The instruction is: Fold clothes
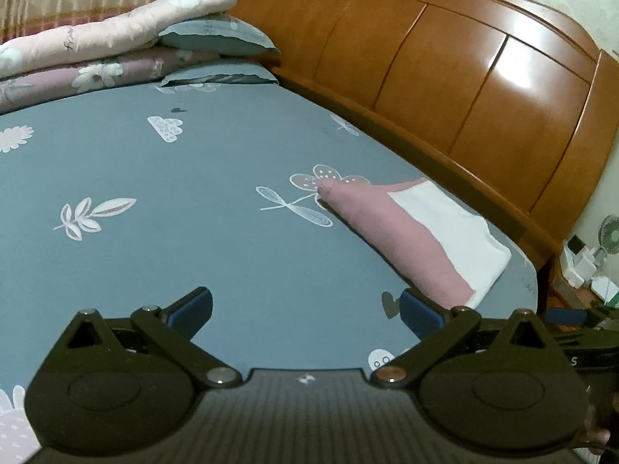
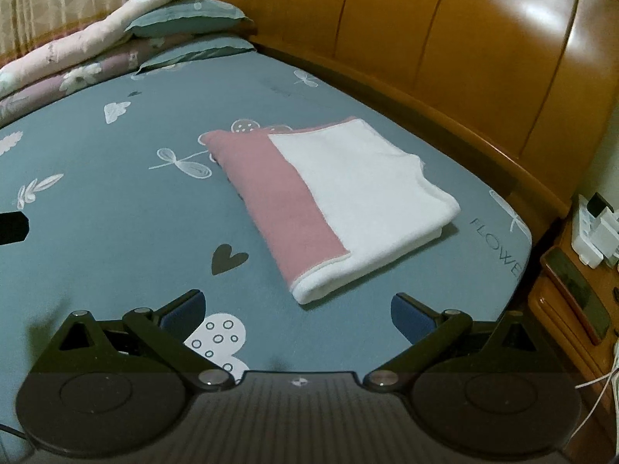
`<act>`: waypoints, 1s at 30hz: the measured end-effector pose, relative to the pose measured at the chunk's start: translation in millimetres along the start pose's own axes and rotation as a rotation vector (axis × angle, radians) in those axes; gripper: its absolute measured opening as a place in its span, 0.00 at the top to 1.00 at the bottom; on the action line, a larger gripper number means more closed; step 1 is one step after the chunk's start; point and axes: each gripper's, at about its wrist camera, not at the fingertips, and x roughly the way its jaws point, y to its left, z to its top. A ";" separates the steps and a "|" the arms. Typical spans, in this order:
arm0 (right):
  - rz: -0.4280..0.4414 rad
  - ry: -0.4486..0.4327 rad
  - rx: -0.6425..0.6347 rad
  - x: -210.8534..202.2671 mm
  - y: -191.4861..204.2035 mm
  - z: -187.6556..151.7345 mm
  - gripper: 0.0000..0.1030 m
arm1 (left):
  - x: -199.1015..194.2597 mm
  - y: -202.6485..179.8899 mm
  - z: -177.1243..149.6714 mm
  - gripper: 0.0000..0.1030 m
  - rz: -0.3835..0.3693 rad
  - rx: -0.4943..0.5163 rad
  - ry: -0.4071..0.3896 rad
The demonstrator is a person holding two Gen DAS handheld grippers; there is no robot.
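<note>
Both tongs, the left tongs (image 1: pixel 307 307) and the right tongs (image 2: pixel 297 311), hang spread wide and empty over the bed (image 2: pixel 116 232). The folded pink-and-white garment (image 2: pixel 332 197) lies flat near the wooden headboard (image 2: pixel 464 58), just ahead of the right tongs, touched by neither. The fold looks finished and let go; next likely calls for fetching another garment, none of which is in view.

Both wrist views angle down over the bed (image 1: pixel 154 162), sharing its headboard (image 2: pixel 445 38).
</note>
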 end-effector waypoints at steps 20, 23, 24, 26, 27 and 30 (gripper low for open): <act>0.025 0.022 -0.045 -5.8 17.4 7.8 0.00 | 4.4 -18.9 -0.2 0.01 0.144 0.052 0.149; 0.029 0.025 -0.038 -4.2 15.3 9.9 0.00 | 4.1 -19.8 0.7 0.01 0.162 0.048 0.155; 0.031 0.025 -0.036 -3.8 14.6 10.5 0.00 | 4.1 -19.8 1.0 0.01 0.167 0.045 0.156; 0.035 0.025 -0.035 -2.8 13.5 11.2 0.00 | 4.7 -19.8 1.2 0.01 0.170 0.040 0.164; 0.038 0.026 -0.036 -2.2 13.1 11.4 0.00 | 4.9 -20.0 0.9 0.01 0.171 0.040 0.166; 0.046 0.029 -0.036 0.1 11.5 12.2 0.00 | 6.1 -21.7 0.5 0.01 0.177 0.039 0.176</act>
